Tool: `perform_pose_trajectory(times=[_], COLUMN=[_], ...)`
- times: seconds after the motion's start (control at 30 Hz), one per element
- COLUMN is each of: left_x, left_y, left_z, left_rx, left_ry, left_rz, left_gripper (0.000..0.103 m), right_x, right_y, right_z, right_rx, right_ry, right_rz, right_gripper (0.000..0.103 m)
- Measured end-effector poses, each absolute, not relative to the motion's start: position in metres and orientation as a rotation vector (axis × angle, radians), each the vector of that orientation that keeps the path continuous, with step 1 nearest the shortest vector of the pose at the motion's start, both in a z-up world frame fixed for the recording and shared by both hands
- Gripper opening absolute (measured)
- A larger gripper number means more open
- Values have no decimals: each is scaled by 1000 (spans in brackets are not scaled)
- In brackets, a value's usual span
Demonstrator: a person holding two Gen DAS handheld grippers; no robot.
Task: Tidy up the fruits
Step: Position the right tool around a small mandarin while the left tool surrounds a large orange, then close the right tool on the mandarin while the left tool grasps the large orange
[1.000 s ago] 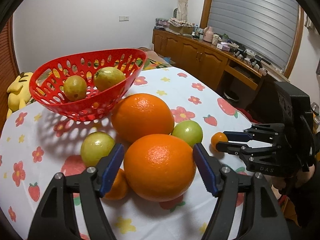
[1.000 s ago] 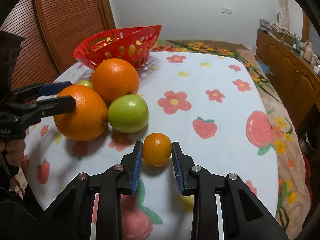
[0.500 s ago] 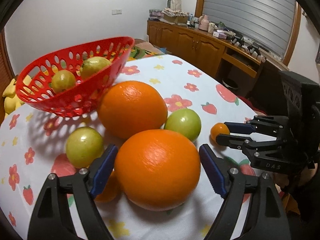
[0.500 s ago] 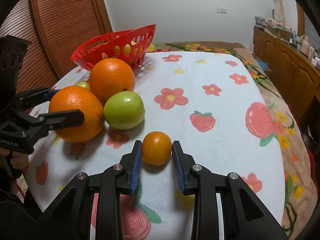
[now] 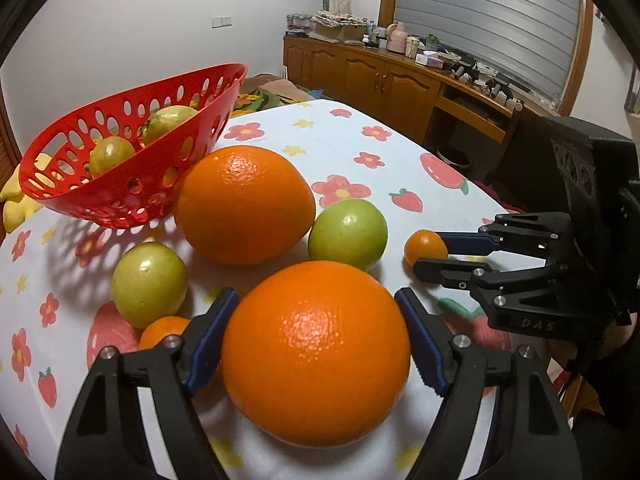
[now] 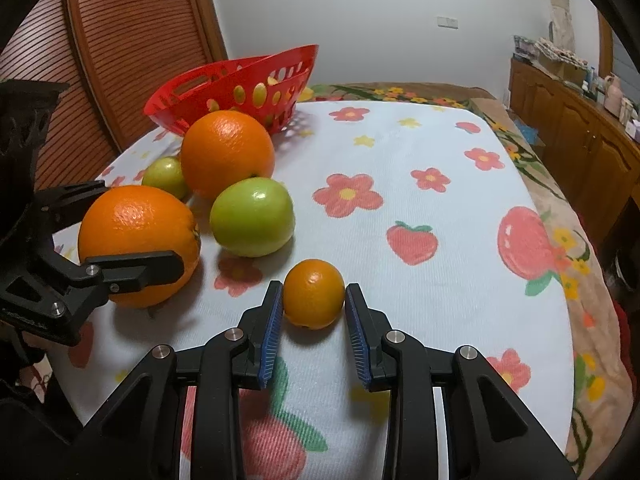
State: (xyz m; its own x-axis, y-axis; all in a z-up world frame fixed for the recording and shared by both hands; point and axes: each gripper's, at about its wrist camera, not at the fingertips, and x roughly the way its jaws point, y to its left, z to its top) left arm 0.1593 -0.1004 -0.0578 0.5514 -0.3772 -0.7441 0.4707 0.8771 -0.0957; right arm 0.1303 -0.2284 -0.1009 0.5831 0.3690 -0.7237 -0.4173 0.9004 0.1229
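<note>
My left gripper (image 5: 316,344) is shut on a large orange (image 5: 316,352), its blue pads against both sides; it also shows in the right wrist view (image 6: 138,240). My right gripper (image 6: 314,320) is shut on a small orange (image 6: 314,293) resting on the cloth; the small orange also shows in the left wrist view (image 5: 425,245). A red basket (image 5: 132,184) at the back left holds two green fruits. A second large orange (image 5: 244,204), two green fruits (image 5: 348,234) (image 5: 149,283) and another small orange (image 5: 162,330) lie loose before the basket.
The table (image 6: 440,240) carries a white cloth with flowers and strawberries. A wooden sideboard (image 5: 400,84) with clutter stands along the far wall. A slatted wooden door (image 6: 120,60) is behind the basket. A yellow plush toy (image 5: 12,200) lies left of the table.
My left gripper has moved in around the large orange and closed on it. My right gripper has stayed around the small orange and narrowed slightly onto it.
</note>
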Motion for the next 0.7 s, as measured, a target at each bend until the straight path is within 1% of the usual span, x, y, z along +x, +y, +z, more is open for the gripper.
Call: perform_pose_trajectory(times=[0.3, 0.7], left_x=[155, 147], left_y=[-93, -83], left_z=[-55, -30], left_rx=[72, 40], left_ry=[841, 771], left_rz=[-501, -497], left_gripper=[78, 78], right_x=[131, 131], right_y=[-226, -223], right_z=[-102, -94], right_rx=[-75, -60], right_ry=[833, 819], right_rz=[458, 472], right_gripper=[29, 29])
